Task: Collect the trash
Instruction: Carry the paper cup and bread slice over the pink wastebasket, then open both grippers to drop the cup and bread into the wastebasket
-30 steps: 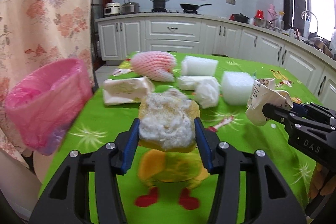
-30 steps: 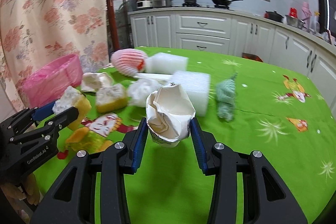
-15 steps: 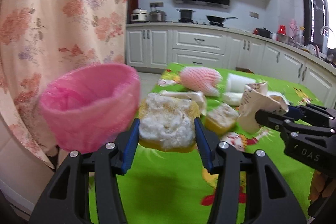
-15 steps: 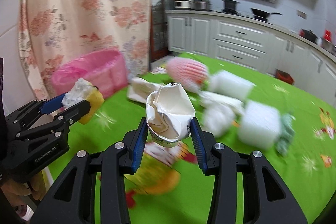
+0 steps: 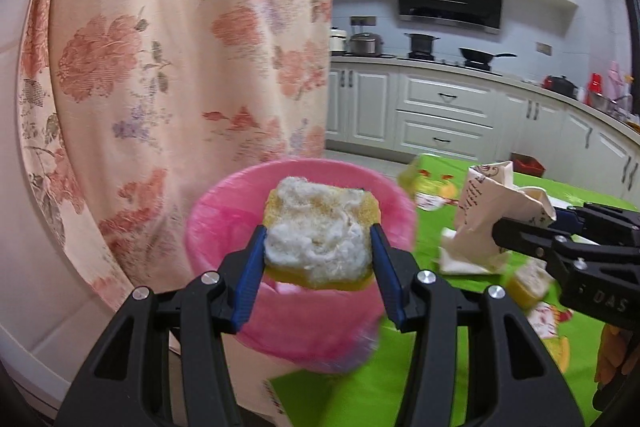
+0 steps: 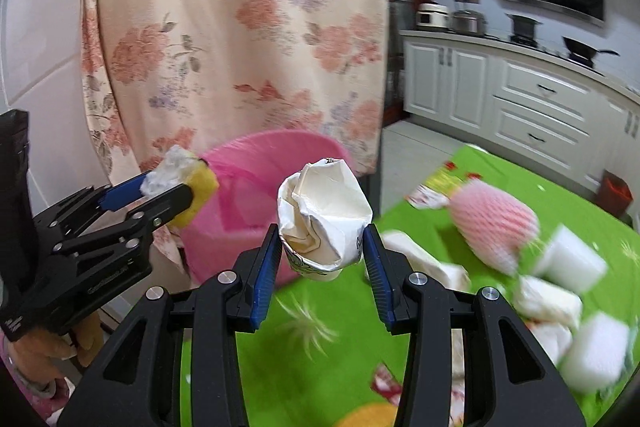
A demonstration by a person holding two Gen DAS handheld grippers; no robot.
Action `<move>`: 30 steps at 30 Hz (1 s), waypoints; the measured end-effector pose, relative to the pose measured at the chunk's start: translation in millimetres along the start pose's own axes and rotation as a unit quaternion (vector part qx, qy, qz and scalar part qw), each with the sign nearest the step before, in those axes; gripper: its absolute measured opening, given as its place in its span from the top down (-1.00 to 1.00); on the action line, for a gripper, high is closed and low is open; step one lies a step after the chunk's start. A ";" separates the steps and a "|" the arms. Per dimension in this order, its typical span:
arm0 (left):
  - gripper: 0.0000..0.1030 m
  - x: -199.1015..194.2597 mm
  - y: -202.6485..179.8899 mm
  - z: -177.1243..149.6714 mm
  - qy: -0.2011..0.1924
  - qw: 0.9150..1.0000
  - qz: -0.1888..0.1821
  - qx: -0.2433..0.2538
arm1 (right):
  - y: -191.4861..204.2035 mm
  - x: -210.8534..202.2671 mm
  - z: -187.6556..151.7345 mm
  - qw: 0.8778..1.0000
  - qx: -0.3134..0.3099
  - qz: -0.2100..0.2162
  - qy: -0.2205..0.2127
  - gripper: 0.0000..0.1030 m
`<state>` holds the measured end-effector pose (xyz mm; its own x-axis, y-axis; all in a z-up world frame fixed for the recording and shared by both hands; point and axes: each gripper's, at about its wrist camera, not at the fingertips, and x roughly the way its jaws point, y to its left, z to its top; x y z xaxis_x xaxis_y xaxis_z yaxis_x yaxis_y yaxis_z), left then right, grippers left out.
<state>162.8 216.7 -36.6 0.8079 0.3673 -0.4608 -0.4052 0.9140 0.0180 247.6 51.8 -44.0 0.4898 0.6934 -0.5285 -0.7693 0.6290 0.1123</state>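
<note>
Two pieces of trash are in the air at once: the left gripper point(image 5: 318, 259) has its jaws clamped on a yellow sponge with a white fluffy top point(image 5: 320, 231), and the right gripper point(image 6: 322, 261) has its jaws pinched narrow on a crumpled paper cup point(image 6: 322, 217). Both hang at the near edge of the pink-lined waste bin point(image 5: 224, 223), the sponge in front of its mouth and the cup just beside the rim. The risk, as I judge it, is a release too soon, dropping the cup onto the floor or worktop, or the two grippers knocking together over the small opening. More foam blocks point(image 6: 570, 259) and a pink foam fruit net point(image 6: 494, 223) lie on the green-clothed worktop point(image 6: 440, 155), with a floral curtain point(image 5: 180, 47) behind and white kitchen cabinets point(image 5: 444, 107) beyond.
</note>
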 end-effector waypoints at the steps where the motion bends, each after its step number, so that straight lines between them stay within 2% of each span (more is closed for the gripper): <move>1: 0.03 3.3 4.9 2.5 0.001 1.000 0.003 -0.002 | 2.6 5.1 5.2 1.000 -0.002 0.006 -0.001 0.21; 8: 0.03 36.3 41.1 23.6 0.018 1.000 0.023 -0.011 | 8.3 37.2 31.4 0.999 -0.003 0.036 0.000 0.20; 11: 0.02 53.0 52.5 27.8 0.029 0.999 0.020 -0.023 | 11.1 55.1 40.8 0.999 -0.006 0.041 0.005 0.20; 18: -0.01 78.8 64.6 22.9 0.050 0.997 0.016 -0.051 | 18.2 88.6 41.2 0.998 -0.022 0.050 0.028 0.17; 24: -0.13 84.7 66.8 16.6 0.050 0.997 0.018 -0.055 | 15.2 100.6 38.0 0.998 -0.020 0.050 0.033 0.15; 27: -0.20 83.8 67.3 12.6 0.052 0.997 0.021 -0.051 | 12.8 102.1 37.5 0.998 -0.017 0.051 0.034 -0.02; 30: -0.28 79.0 70.6 11.4 0.050 0.997 0.022 -0.058 | 11.5 97.0 37.9 0.998 -0.016 0.050 0.028 -0.02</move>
<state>202.9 312.3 -61.6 0.7443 0.3816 -0.5481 -0.4905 0.8693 -0.0609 301.8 139.7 -62.1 0.3863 0.7308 -0.5627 -0.8262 0.5454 0.1411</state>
